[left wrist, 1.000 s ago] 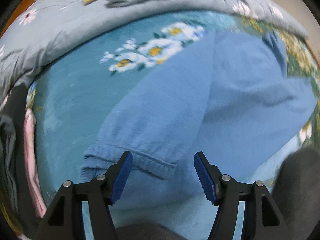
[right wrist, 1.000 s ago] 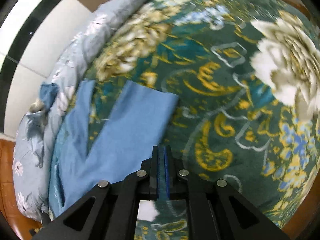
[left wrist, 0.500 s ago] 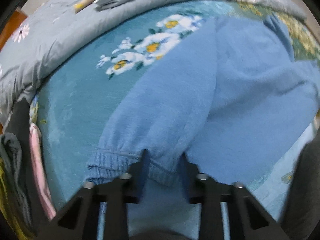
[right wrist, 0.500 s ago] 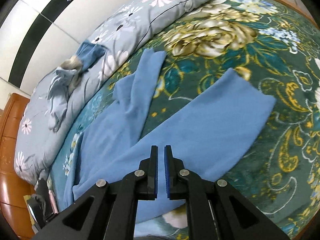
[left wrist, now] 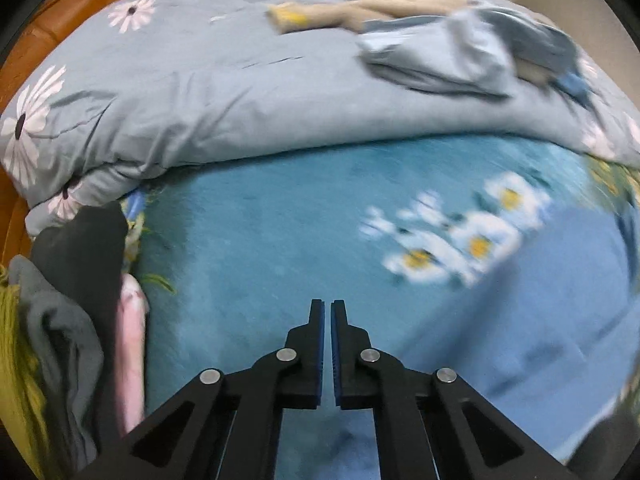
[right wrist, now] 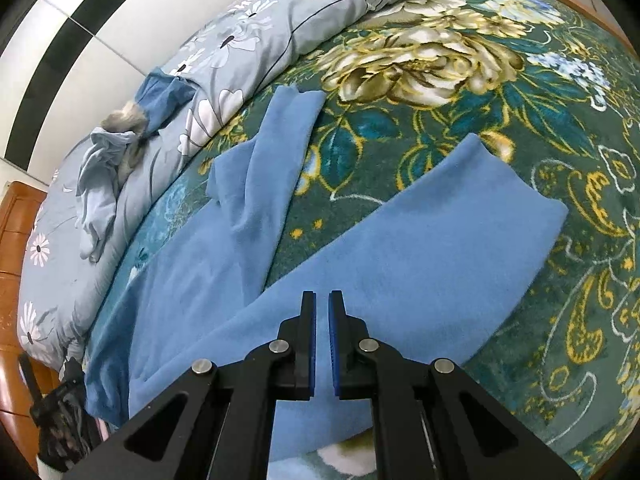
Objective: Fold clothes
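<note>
A blue fleece garment (right wrist: pixel 420 248) lies spread on the flowered blanket, one narrow part reaching toward the duvet and one wide part to the right. My right gripper (right wrist: pixel 322 300) hovers low over its near part, fingers pressed almost together with only a thin slit. In the left wrist view the same garment (left wrist: pixel 560 340) fills the lower right and runs under my left gripper (left wrist: pixel 326 308), which is shut, with pale blue cloth showing beneath its arms. The pinched cloth itself is hidden by the pads.
A grey-blue daisy duvet (left wrist: pixel 200 100) is heaped along the far side, with crumpled light clothes (left wrist: pixel 440 56) on top. Dark, grey, pink and yellow clothes (left wrist: pixel 80 320) are piled at the left edge. A wooden headboard (right wrist: pixel 16 248) stands at the left.
My left gripper went from open around the ribbed cuff to shut on it, then rose and swung left, so the garment slid to the right of its view. The right view tilted up over the garment.
</note>
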### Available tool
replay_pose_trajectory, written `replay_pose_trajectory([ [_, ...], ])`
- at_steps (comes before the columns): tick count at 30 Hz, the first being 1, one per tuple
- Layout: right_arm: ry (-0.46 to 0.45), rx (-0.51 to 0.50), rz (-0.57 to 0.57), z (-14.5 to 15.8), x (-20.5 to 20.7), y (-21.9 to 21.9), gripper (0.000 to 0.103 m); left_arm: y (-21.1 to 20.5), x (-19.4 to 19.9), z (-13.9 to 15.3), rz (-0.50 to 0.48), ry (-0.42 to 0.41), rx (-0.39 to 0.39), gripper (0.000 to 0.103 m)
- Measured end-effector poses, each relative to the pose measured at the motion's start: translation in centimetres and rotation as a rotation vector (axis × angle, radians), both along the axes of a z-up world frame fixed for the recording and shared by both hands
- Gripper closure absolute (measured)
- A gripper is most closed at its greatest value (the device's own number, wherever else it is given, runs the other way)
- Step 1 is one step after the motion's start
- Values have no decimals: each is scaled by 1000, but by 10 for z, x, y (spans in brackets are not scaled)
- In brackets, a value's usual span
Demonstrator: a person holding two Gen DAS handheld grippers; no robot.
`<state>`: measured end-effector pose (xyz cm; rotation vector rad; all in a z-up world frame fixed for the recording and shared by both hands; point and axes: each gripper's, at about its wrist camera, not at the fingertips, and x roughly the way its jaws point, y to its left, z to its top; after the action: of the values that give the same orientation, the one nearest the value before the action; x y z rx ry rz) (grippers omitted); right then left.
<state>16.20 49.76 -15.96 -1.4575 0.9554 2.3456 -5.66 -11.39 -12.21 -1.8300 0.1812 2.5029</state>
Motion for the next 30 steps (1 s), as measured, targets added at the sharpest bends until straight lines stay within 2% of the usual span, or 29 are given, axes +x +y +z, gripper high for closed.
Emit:
replay_pose_trajectory([
  [2,0,0,-1,-2,-5,2,98,-11,-11,-6,33,-20,31,100],
  [6,16,-3,7,-4,-30,12,98,-14,-11,-9,67,-18,158,99],
  [8,23,0,16,-5,-48,18,97,-5,-4,-9,44,-18,169,98],
  [9,27,1,21,-5,-57,21,90,1,1,-10,24,-17,165,97],
  [10,33,1,23,-6,-66,24,78,8,6,-10,4,-16,161,91],
  [12,49,-3,17,-9,-85,30,62,23,18,-9,-35,-13,173,70],
  [13,57,-5,14,-11,-94,33,61,31,26,-7,-57,-7,176,54],
  [14,59,-3,8,-13,-104,37,61,39,34,-5,-78,1,178,44],
  [18,28,10,-69,-26,-130,57,61,65,66,-4,-147,0,175,36],
  [22,24,0,-101,-34,-148,62,61,84,88,-11,-218,-35,103,36],
  [23,23,-3,-103,-36,-153,62,62,86,91,-12,-227,-37,90,36],
  [24,23,-5,-105,-37,-157,62,67,86,94,-13,-228,-38,85,36],
  [25,23,-9,-109,-38,-160,62,81,87,96,-13,-226,-38,82,36],
  [27,33,-50,-125,-40,-160,62,98,86,99,-11,-216,-20,75,36],
  [30,66,-68,-117,-34,-155,60,100,87,101,-10,-203,0,60,36],
])
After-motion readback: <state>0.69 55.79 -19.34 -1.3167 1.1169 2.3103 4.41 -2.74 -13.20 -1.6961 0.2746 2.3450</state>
